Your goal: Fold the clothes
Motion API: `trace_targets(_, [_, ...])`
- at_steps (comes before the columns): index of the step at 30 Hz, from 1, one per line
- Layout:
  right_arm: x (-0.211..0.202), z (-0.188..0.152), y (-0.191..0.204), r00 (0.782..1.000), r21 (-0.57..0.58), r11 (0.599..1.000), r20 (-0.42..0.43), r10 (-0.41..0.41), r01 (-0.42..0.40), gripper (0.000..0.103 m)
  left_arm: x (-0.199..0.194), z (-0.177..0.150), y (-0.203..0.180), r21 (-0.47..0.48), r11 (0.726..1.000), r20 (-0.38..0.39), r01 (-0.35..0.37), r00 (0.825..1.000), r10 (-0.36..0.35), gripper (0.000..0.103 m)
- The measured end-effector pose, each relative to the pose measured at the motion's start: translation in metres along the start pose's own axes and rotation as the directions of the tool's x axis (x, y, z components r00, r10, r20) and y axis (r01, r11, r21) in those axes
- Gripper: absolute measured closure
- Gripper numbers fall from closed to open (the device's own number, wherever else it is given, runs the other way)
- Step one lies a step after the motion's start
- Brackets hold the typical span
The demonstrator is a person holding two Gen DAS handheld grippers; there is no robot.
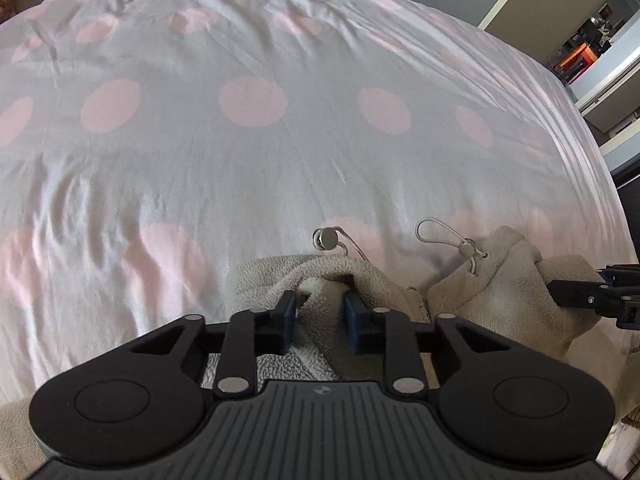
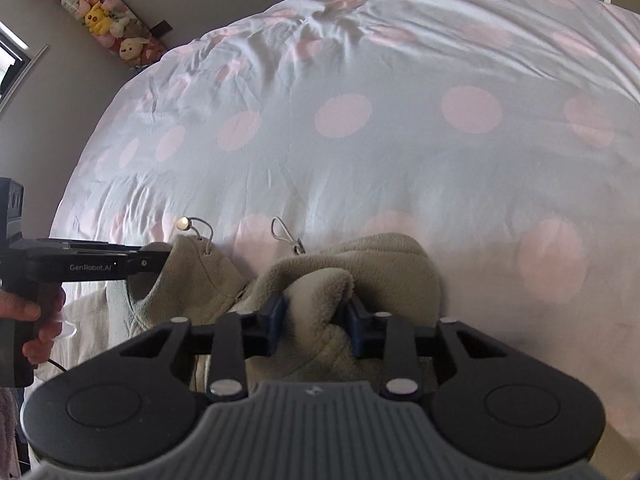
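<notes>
While both grippers pinch the garment at the near edge of the bed, these notes run from the widest thing down.

Bed cover (image 1: 248, 128): pale with pink dots, lightly creased, broad free area beyond the garment; judged a good place to lay it flat.

Fleece top (image 2: 360, 256): beige, bunched at the near edge of the cover, hood or collar end toward the far side; its body hangs out of view below the grippers.

Left gripper (image 1: 320, 314): blue pads closed on a fold of fleece, cloth pressed between them.

Right gripper (image 2: 316, 322): pads clamped on a thick roll of fleece that bulges above them.

Spacing: grips sit near each other on either side of the neck opening; the right gripper's tip shows at the edge of the left view.

Person's hand (image 2: 36, 316): wrapped round the left gripper's handle.

Drawcords (image 1: 440, 236): two loops with toggles lying loose on the cover, just beyond the fleece.

Advice: judged best to lift evenly, draw the grips apart until the cloth hangs flat, then lay it forward; keep the cords clear of the pads.

Risk: the thick fleece may slip from a shallow pinch.
</notes>
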State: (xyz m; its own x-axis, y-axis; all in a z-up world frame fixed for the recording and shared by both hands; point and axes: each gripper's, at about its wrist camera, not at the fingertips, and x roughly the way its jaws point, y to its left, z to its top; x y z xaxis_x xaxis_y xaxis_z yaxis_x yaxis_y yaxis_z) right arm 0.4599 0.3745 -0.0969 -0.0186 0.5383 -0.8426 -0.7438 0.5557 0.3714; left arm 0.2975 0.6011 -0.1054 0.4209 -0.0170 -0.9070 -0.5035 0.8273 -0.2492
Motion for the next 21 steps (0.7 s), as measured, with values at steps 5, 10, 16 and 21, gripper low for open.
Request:
trace_targets(5, [-0.038, -0.046, 0.007, 0.997, -0.036, 0.998, 0.055, 0.045, -0.043, 0.078, -0.051, -0.040, -0.011, 0.074, 0.996, 0.083, 0.039, 0.995, -0.045, 0.091])
trace_targets(10, [-0.078, -0.116, 0.023, 0.994, -0.077, 0.995, 0.088, 0.071, -0.064, 0.083, -0.104, -0.109, -0.030, 0.134, 0.989, 0.131, 0.065, 0.988, -0.083, 0.091])
trace_targets(16, [-0.093, -0.224, 0.042, 0.995, -0.103, 0.994, 0.089, 0.043, -0.034, 0.083, -0.121, -0.211, -0.044, 0.141, 0.989, 0.155, 0.039, 0.986, -0.061, 0.091])
trace_targets(21, [-0.077, -0.299, 0.036, 0.991, -0.006, 1.000, 0.135, 0.008, -0.007, 0.080, -0.102, -0.277, -0.042, 0.093, 0.996, 0.188, 0.008, 0.982, -0.025, 0.090])
